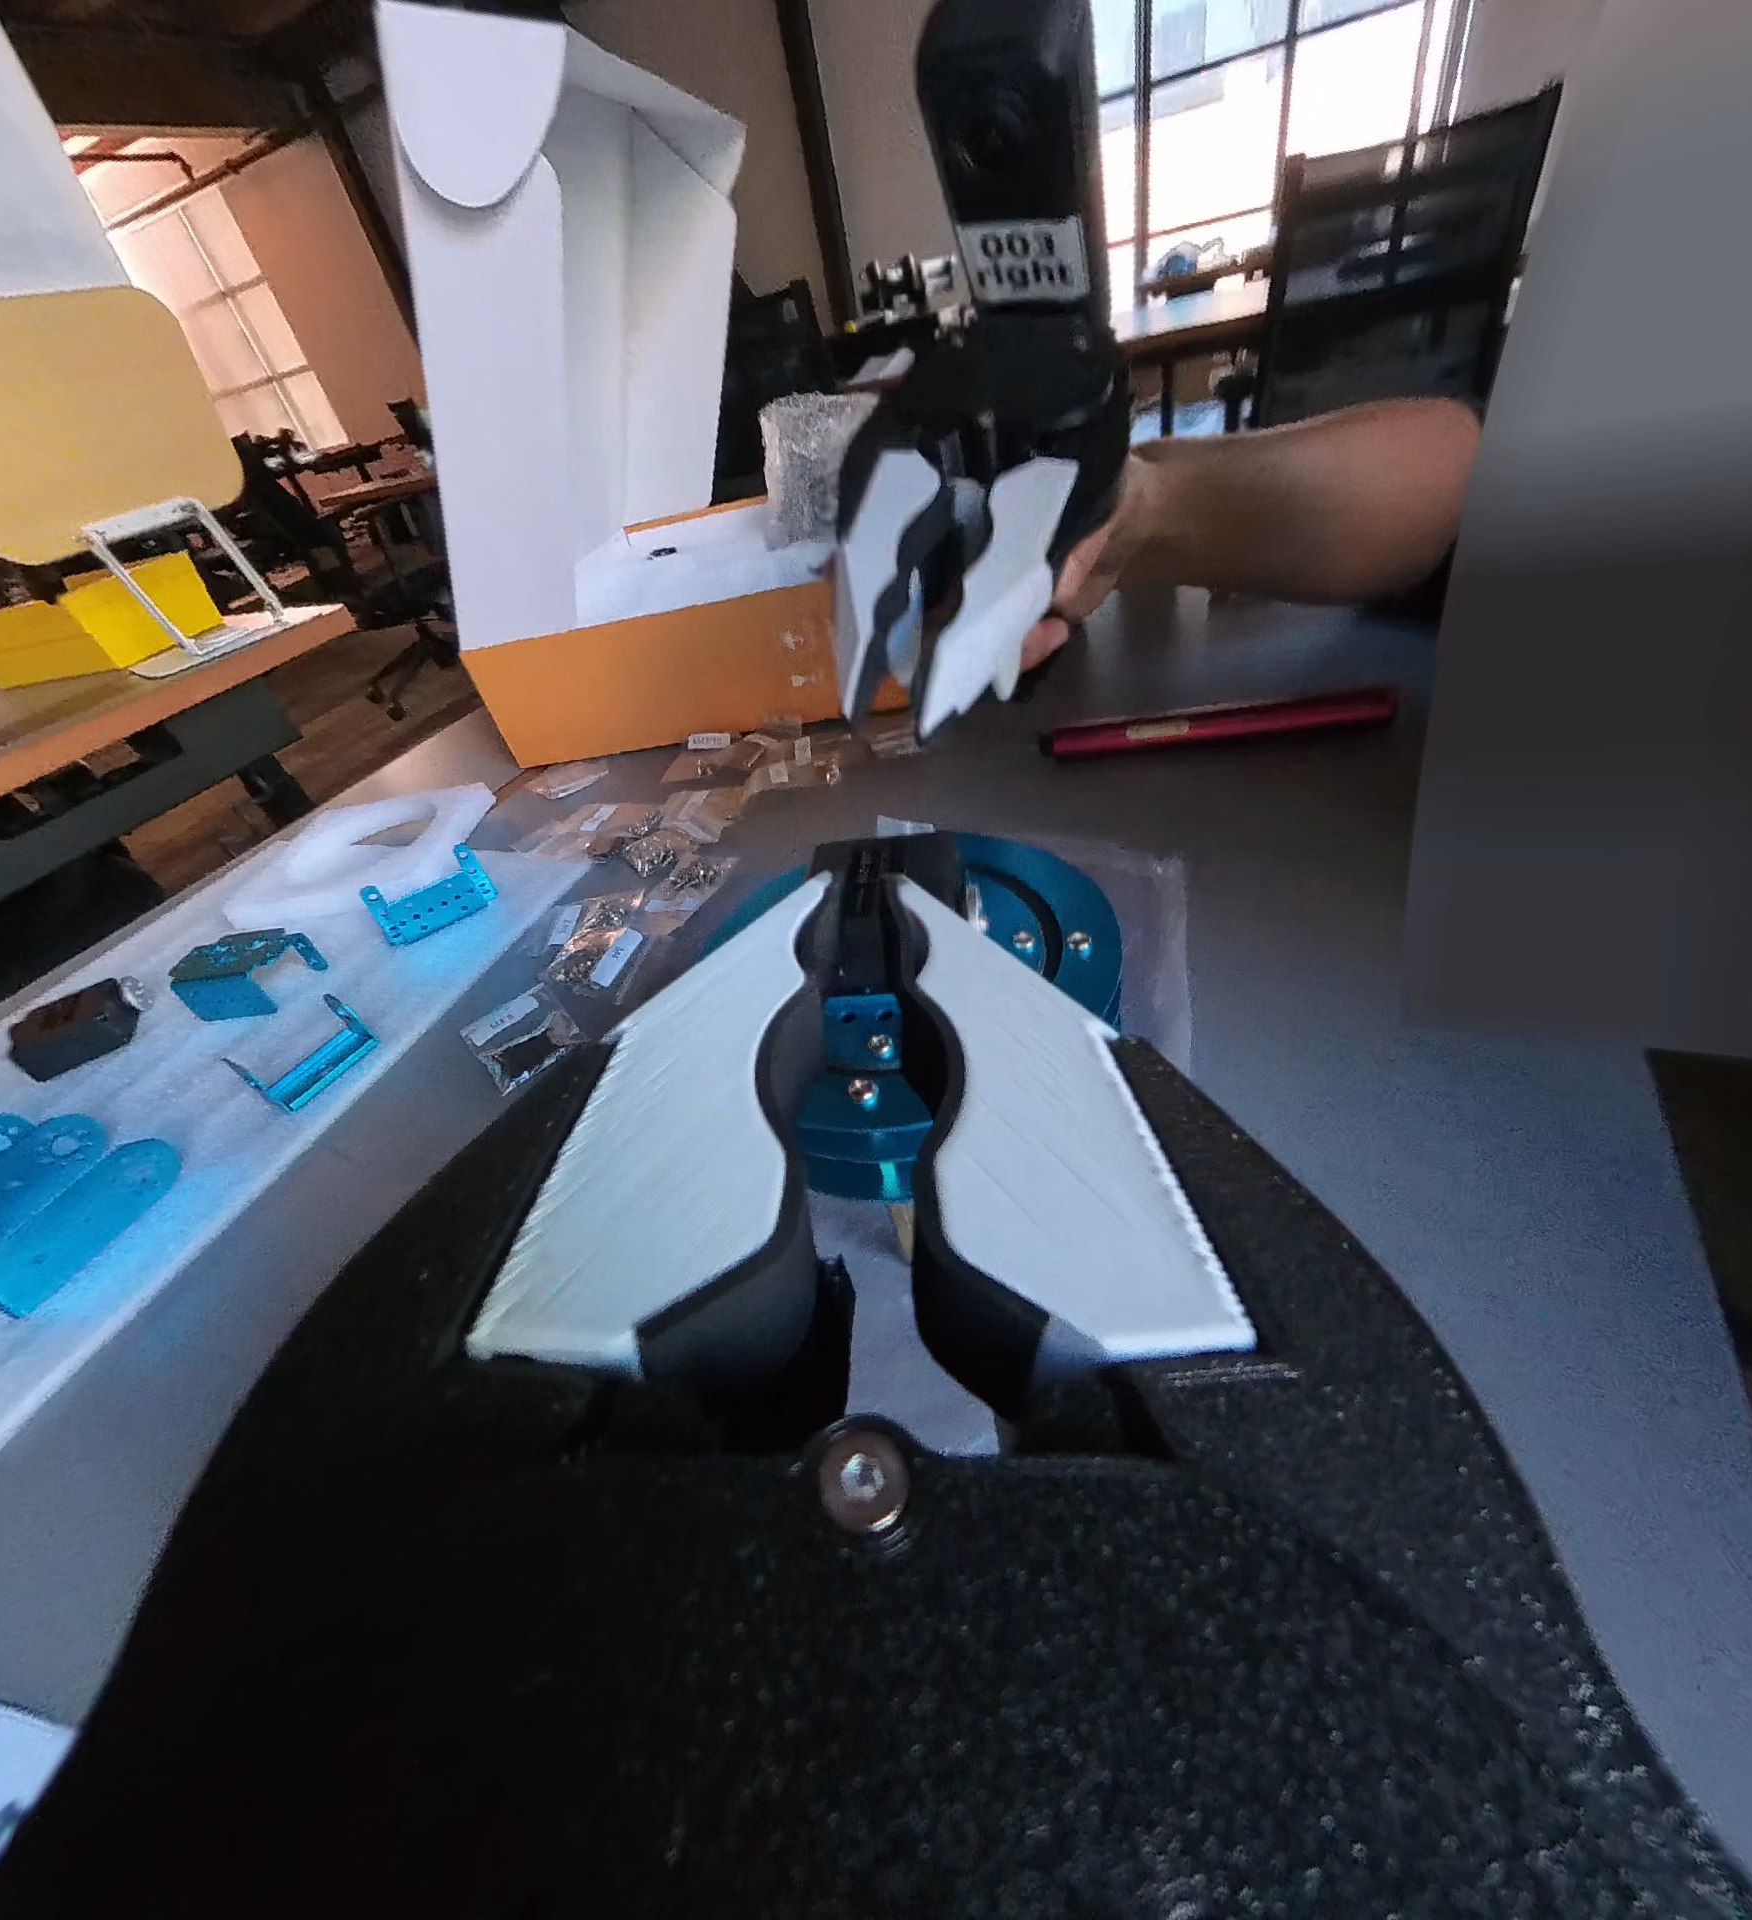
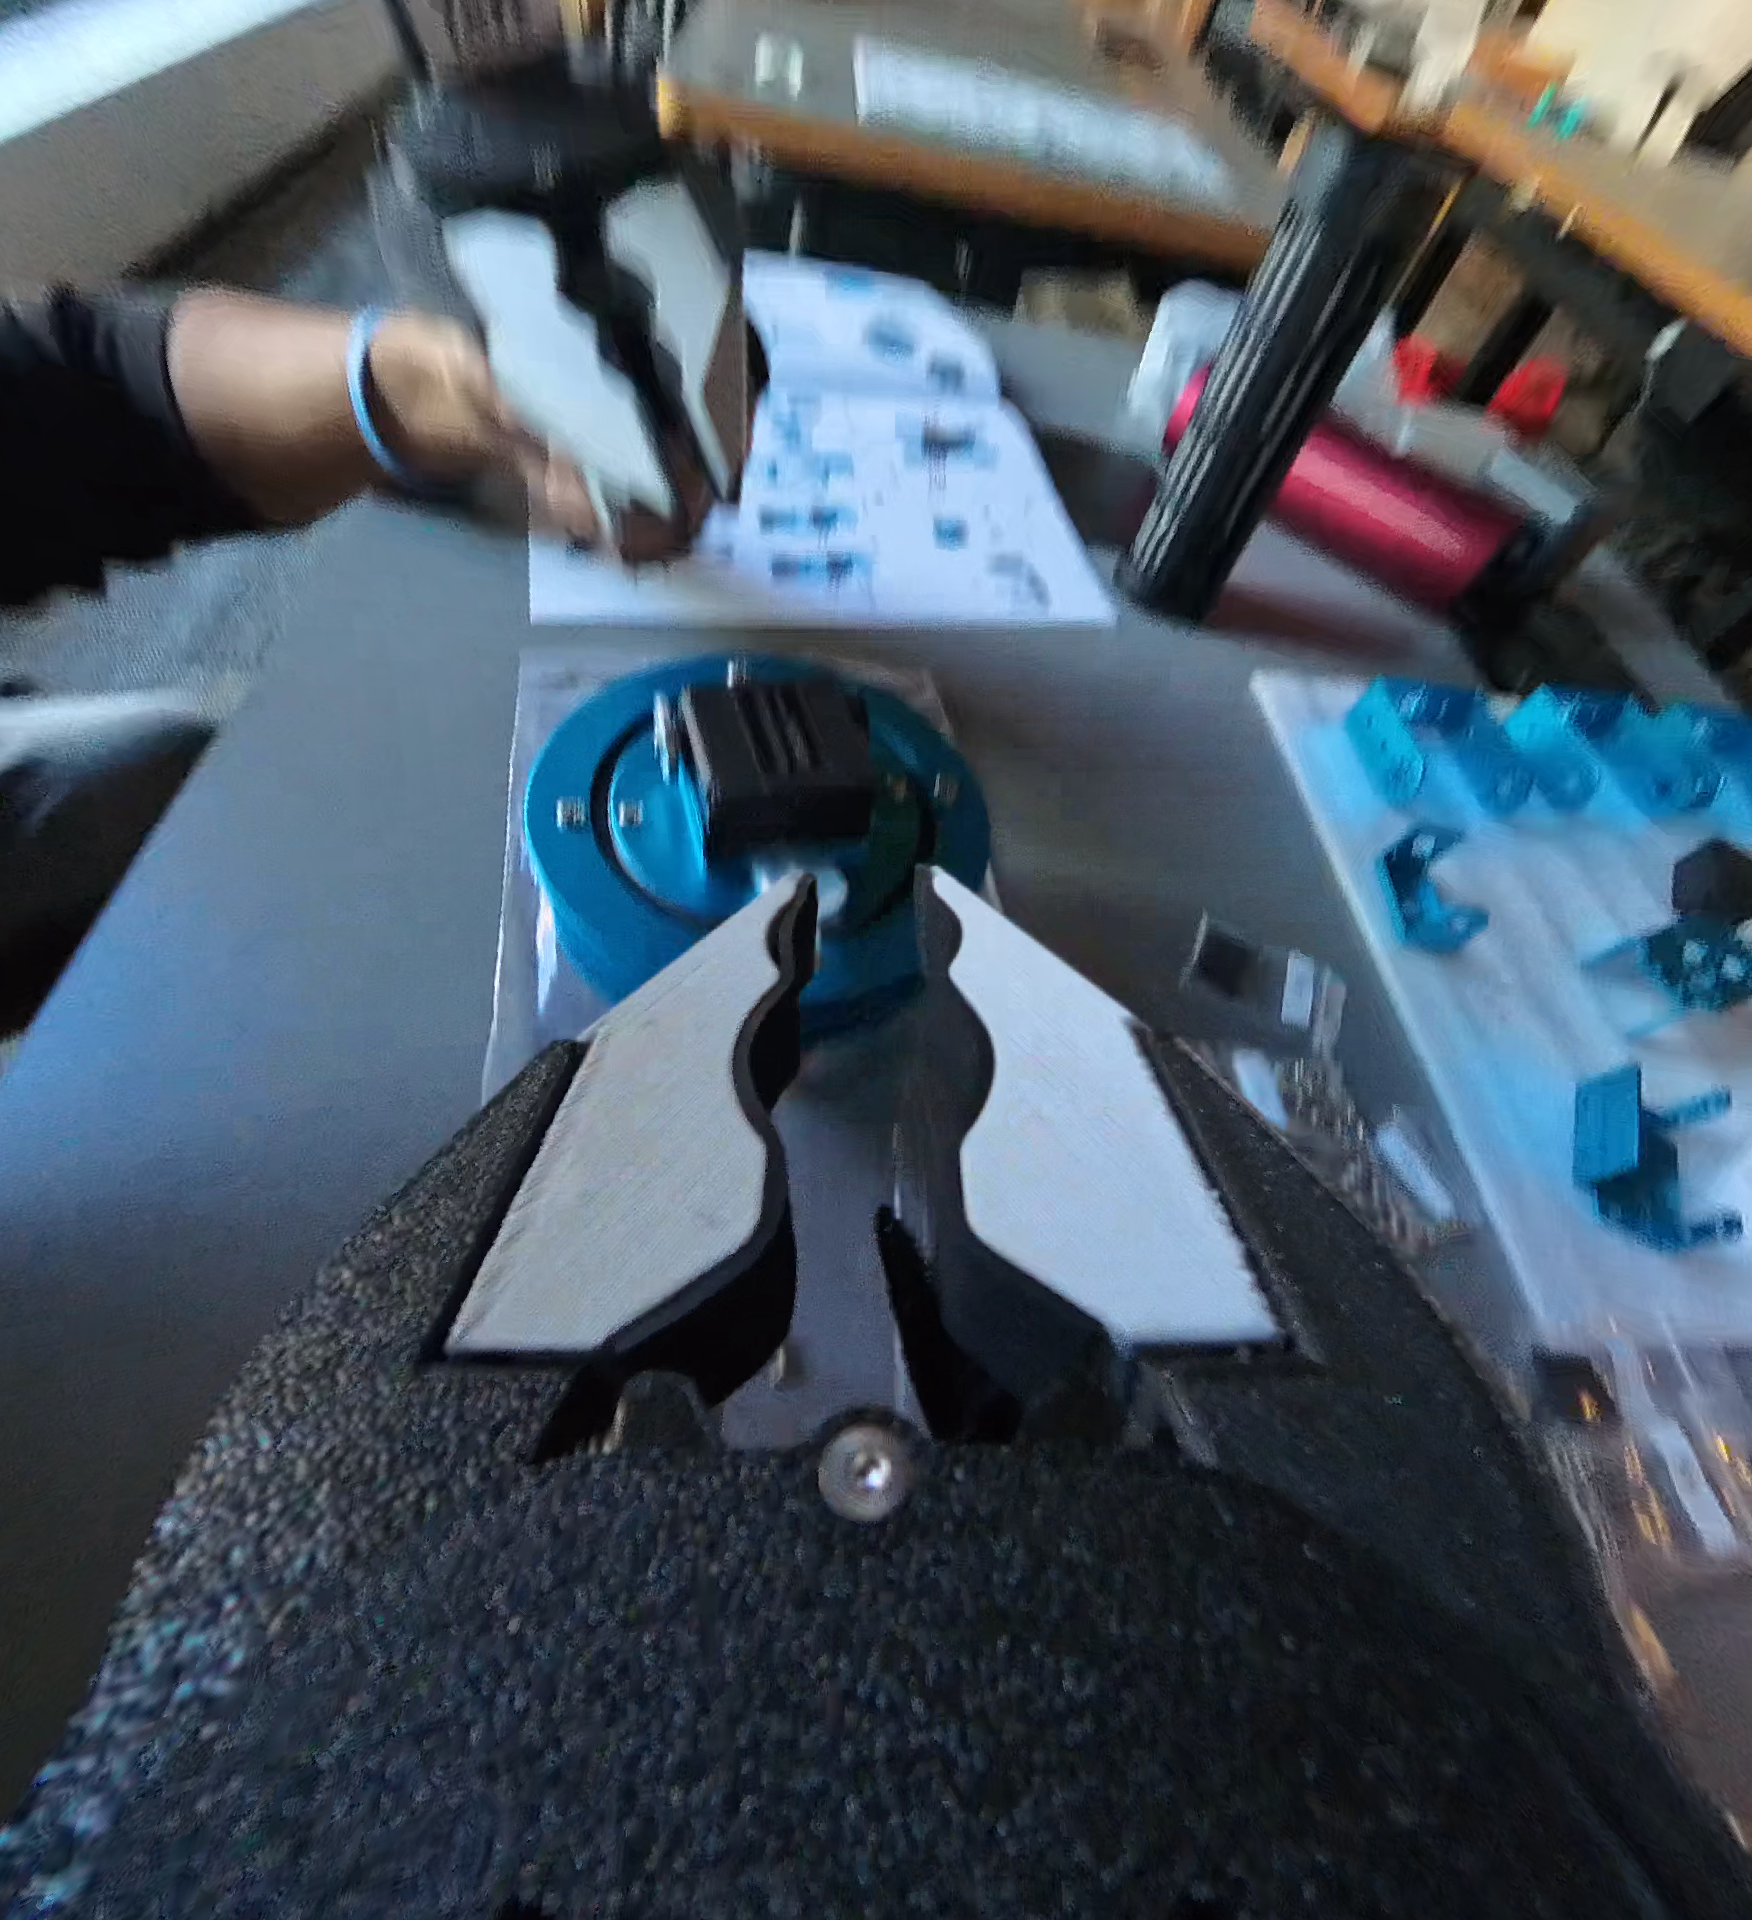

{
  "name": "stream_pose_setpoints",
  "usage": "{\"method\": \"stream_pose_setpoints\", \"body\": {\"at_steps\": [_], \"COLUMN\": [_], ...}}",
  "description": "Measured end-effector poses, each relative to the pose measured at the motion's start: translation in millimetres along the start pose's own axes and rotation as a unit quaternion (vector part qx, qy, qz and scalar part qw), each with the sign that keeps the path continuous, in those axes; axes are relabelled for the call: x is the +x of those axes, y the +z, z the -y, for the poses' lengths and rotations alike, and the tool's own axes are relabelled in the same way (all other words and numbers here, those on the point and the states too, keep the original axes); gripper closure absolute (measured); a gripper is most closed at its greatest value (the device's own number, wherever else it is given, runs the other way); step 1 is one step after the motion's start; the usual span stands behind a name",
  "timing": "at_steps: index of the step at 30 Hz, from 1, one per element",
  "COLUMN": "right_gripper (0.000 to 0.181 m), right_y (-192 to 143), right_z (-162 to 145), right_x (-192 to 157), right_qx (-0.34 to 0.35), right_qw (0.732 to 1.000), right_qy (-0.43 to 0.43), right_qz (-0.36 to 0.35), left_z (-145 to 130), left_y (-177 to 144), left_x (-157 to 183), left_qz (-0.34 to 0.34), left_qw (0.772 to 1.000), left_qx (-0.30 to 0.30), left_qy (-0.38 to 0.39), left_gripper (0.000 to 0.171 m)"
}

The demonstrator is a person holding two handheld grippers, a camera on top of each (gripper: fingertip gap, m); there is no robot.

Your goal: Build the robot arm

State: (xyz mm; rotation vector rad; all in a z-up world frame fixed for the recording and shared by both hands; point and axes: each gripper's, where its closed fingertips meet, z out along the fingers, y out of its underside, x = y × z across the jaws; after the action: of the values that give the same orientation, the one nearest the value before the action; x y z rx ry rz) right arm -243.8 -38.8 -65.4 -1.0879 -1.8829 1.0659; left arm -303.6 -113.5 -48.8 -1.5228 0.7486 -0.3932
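Left claw (image 1: 867,935) is pinched tight on a black servo block (image 1: 864,914) with a blue metal bracket (image 1: 859,1039), right over the blue ring base (image 1: 1048,935) on the grey bench (image 1: 1371,1195). Right claw (image 2: 867,894) hangs above it, slightly apart and empty; that view's pretty smeared. Blue brackets (image 1: 425,904) sit on white foam off to the side.

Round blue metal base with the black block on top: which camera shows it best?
The right wrist view: the round blue metal base lies whole, though blurred, beyond the open right gripper. In the left wrist view, the left gripper, shut on its black block, hides most of it.
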Motion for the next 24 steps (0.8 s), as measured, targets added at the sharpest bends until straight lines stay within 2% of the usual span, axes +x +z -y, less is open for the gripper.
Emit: {"method": "stream_pose_setpoints", "body": {"at_steps": [2,4,5,7,9,11,14,15,18,19,22,24], "right_gripper": [0.162,0.158,0.150,0.146,0.143,0.145,0.143,0.136,0.132,0.131,0.131,0.134], "right_y": [-10.8,-23.2,-28.3,-34.3,-42.6,-56.0,-93.4,-111.9,-154.9,-158.5,-169.7,-161.8], "right_z": [-30.9,-54.8,-64.1,-75.8,-87.5,-91.1,-93.5,-96.2,-102.2,-107.2,-127.1,-122.1], "right_x": [4.1,-3.7,-9.0,-18.7,-32.3,-38.3,-50.1,-53.5,-71.2,-81.2,-94.6,-89.9], "right_qx": [-0.083,-0.128,-0.147,-0.157,-0.180,-0.192,-0.191,-0.193,-0.150,-0.137,-0.155,-0.124], "right_qw": [0.996,0.987,0.977,0.959,0.949,0.944,0.922,0.911,0.867,0.855,0.818,0.816], "right_qy": [0.007,0.096,0.152,0.237,0.257,0.259,0.303,0.309,0.346,0.356,0.342,0.354], "right_qz": [-0.009,0.015,0.028,0.021,-0.010,-0.064,-0.151,-0.194,-0.325,-0.351,-0.436,-0.441], "left_z": [3.1,4.4,5.2,4.7,7.3,8.4,6.3,3.1,-8.1,-10.1,-12.6,-14.1], "left_y": [-1.3,-1.9,-2.6,-5.6,-12.4,-21.7,-34.6,-35.5,-33.3,-31.1,-19.5,-8.5], "left_x": [-3.0,-3.8,-6.0,-6.8,3.9,14.6,40.2,54.1,92.3,101.5,122.9,129.5], "left_qz": [-0.001,-0.001,0.009,0.027,0.037,0.074,0.115,0.108,0.079,0.071,0.037,0.020], "left_qw": [1.000,0.999,0.999,0.997,0.997,0.995,0.991,0.991,0.992,0.992,0.992,0.986], "left_qx": [0.007,0.004,0.004,-0.008,-0.014,-0.030,-0.062,-0.069,-0.080,-0.075,-0.061,-0.053], "left_qy": [-0.025,-0.040,-0.048,-0.071,-0.071,-0.052,-0.023,-0.032,-0.064,-0.072,-0.102,-0.157], "left_gripper": [0.163,0.157,0.157,0.156,0.151,0.151,0.151,0.151,0.151,0.151,0.151,0.150]}}
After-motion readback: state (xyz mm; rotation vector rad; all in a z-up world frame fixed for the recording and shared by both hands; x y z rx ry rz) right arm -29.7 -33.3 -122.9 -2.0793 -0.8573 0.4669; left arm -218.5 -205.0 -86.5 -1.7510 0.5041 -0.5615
